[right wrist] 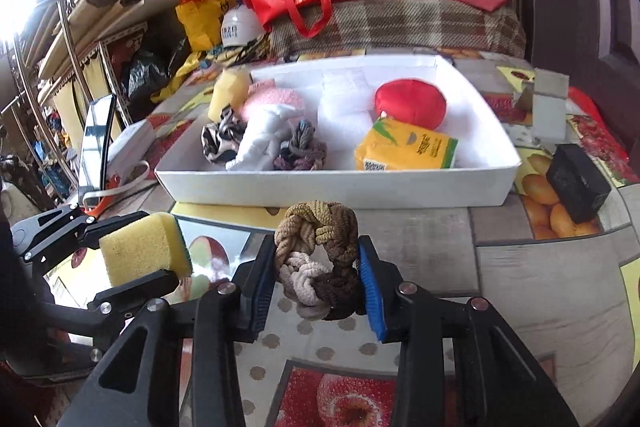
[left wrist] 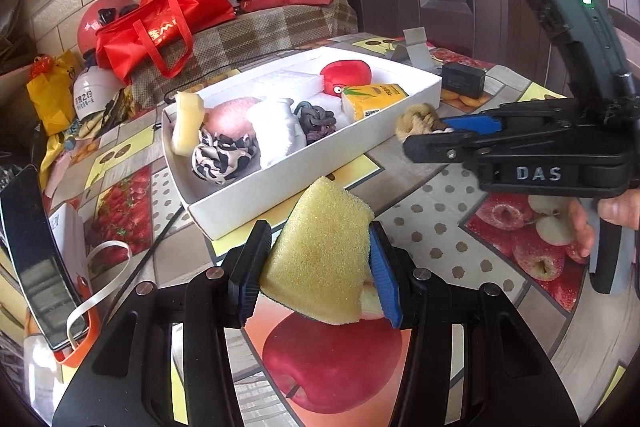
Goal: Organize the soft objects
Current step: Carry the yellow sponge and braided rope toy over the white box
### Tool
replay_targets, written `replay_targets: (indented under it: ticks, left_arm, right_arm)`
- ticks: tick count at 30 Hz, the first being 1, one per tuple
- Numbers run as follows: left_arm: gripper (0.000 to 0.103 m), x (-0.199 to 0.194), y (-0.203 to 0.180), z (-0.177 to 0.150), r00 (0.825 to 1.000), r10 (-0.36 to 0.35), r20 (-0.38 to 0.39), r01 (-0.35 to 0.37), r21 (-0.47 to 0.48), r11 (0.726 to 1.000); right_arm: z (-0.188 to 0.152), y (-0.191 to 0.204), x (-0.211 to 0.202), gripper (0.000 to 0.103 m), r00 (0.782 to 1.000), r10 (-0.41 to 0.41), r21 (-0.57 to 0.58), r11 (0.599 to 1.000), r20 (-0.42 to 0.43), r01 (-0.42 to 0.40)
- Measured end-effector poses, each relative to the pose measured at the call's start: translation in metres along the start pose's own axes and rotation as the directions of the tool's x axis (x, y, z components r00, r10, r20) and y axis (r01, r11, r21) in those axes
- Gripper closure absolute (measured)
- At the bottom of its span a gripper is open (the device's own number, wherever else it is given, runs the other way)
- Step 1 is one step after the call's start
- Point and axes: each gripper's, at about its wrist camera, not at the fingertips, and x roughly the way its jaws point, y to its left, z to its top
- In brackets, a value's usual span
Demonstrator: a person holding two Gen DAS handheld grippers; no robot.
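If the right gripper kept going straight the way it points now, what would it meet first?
Probably the near wall of the white box, straight ahead of the right gripper, which is clamping the braided rope ring; height is unclear, so it might pass over.

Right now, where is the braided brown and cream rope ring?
The braided brown and cream rope ring is clamped in the right gripper, held above the table just in front of the white cardboard box.

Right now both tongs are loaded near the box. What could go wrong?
1. The yellow foam sponge is squeezed near one corner by the left tongs; it may twist loose.
2. The white cardboard box looks crowded at its left end; a drop there could land on other items.
3. Both tongs are close together; the right tongs with the brown braided rope ring might collide.
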Motion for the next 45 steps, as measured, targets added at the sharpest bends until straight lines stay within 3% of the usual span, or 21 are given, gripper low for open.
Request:
replay_targets:
  ticks: [5, 11, 17, 21, 25, 36, 45]
  left_arm:
    - [0.055, -0.008, 0.006, -0.001, 0.998, 0.043, 0.044, -0.041, -0.046, 0.998]
    - [0.055, -0.018, 0.003, -0.001, 0.996, 0.044, 0.083, -0.034, -0.123, 0.992]
    - [0.054, -0.029, -0.005, 0.001, 0.978, 0.156, 0.136, -0.122, -0.229, 0.966]
    - [0.054, -0.032, -0.005, 0.004, 0.961, 0.214, 0.177, -0.158, -0.285, 0.945]
    - [0.054, -0.029, -0.007, 0.009, 0.95, 0.235, 0.207, -0.17, -0.289, 0.942]
    - [0.054, -0.01, 0.003, 0.023, 0.949, 0.242, 0.2, -0.169, -0.324, 0.931]
    - [0.054, 0.009, 0.018, 0.036, 0.939, 0.281, 0.198, -0.204, -0.338, 0.919]
  right_arm:
    - [-0.01, 0.012, -0.036, 0.064, 0.986, -0.045, -0.037, 0.998, 0.162, 0.052]
    - [-0.021, 0.021, -0.057, 0.064, 0.973, -0.064, -0.068, 0.994, 0.223, 0.081]
    - [-0.027, 0.029, -0.068, 0.064, 0.951, -0.12, -0.076, 0.986, 0.286, 0.148]
    - [-0.026, 0.027, -0.064, 0.064, 0.947, -0.148, -0.048, 0.984, 0.284, 0.169]
    - [-0.024, 0.027, -0.06, 0.063, 0.947, -0.151, -0.03, 0.986, 0.283, 0.166]
    - [-0.012, 0.027, -0.042, 0.063, 0.95, -0.159, -0.007, 0.986, 0.27, 0.167]
    - [0.002, 0.02, -0.025, 0.063, 0.951, -0.177, 0.029, 0.984, 0.254, 0.175]
